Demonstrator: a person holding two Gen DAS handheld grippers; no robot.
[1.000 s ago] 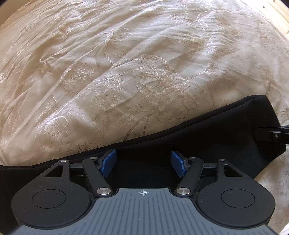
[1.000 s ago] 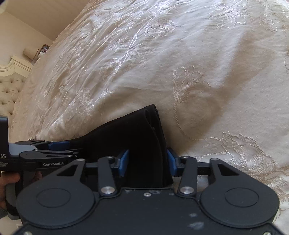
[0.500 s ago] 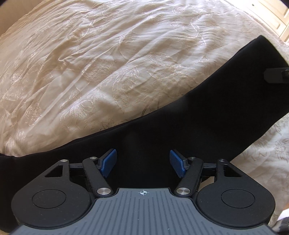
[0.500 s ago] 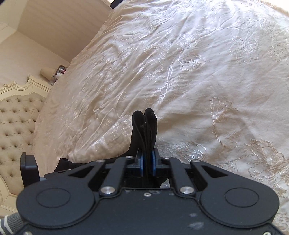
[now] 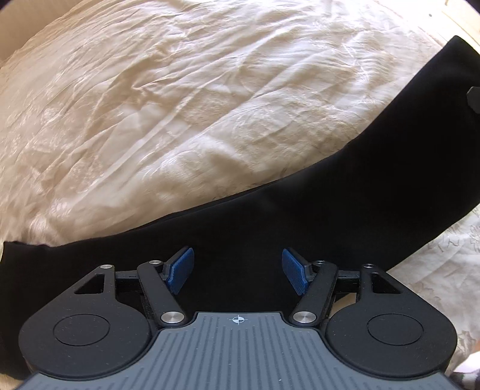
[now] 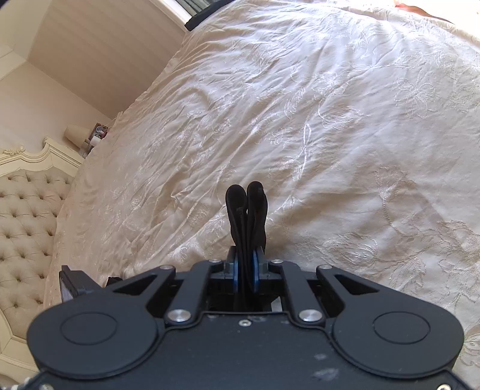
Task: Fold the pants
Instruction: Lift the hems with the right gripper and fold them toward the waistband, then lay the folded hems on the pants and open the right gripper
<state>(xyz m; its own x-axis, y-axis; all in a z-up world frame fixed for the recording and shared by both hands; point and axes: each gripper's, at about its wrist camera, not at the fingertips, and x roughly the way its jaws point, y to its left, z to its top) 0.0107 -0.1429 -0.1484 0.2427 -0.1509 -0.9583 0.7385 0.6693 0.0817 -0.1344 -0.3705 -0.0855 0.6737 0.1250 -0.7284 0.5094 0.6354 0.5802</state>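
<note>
Black pants (image 5: 345,204) stretch as a long dark band across the cream bedspread, from the lower left up to the far right, where the end is lifted. My left gripper (image 5: 237,271) hovers over the middle of that band, open, blue pads wide apart with only cloth beneath them. In the right wrist view my right gripper (image 6: 245,271) is shut on the pants' folded end (image 6: 247,210), whose doubled black edges stick up between the blue pads. A bit of the right gripper (image 5: 473,97) shows at the left wrist view's right edge.
The embroidered cream bedspread (image 6: 330,120) covers the whole bed. A tufted headboard (image 6: 24,222) stands at the left, with a small lamp and items (image 6: 90,135) on a bedside stand behind it. A dark object (image 6: 207,13) lies at the bed's far edge.
My right gripper closed on the pants' end and rose, lifting that end off the bed. The left gripper moved along the pants, still open.
</note>
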